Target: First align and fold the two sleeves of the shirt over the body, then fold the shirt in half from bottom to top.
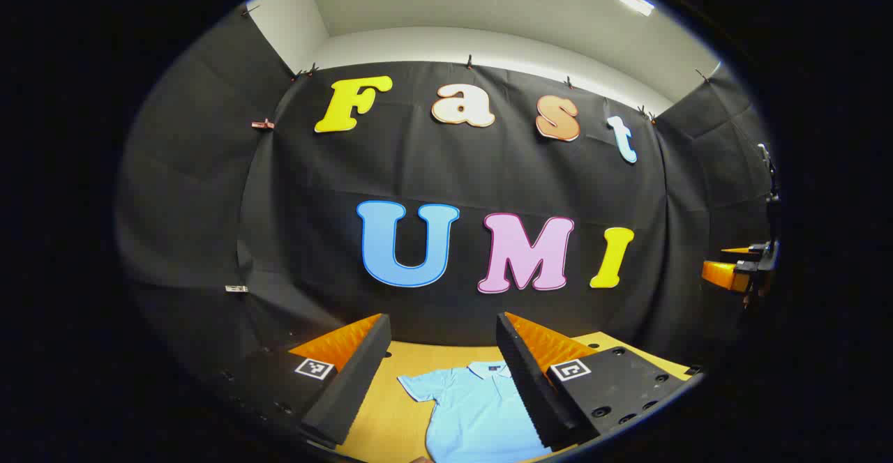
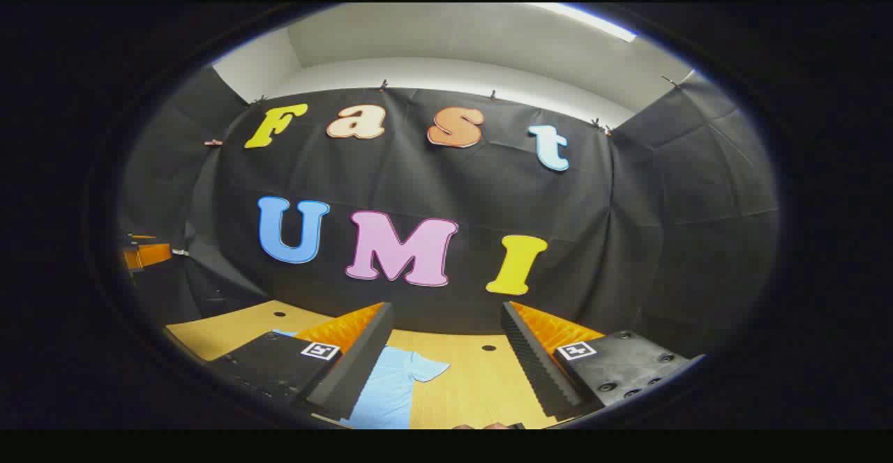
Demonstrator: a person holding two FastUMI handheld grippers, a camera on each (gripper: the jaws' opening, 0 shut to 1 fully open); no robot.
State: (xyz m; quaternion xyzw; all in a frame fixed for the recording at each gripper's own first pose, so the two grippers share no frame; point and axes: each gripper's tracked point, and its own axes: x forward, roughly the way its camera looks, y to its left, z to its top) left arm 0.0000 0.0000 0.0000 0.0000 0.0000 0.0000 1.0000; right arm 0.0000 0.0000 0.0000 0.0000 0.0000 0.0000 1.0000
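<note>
A light blue short-sleeved polo shirt lies flat on the wooden table, collar toward the back wall, one sleeve spread out to the left. My left gripper hangs open above it, its two fingers wide apart and nothing between them. In the right gripper view the same shirt shows its other sleeve, spread toward the right over the table. My right gripper is also open and high above the table, holding nothing. The right gripper appears at the far right edge of the left gripper view.
The black cloth wall closes the booth behind and on both sides of the table. Small round holes dot the tabletop near the back. The left gripper shows at the far left of the right gripper view.
</note>
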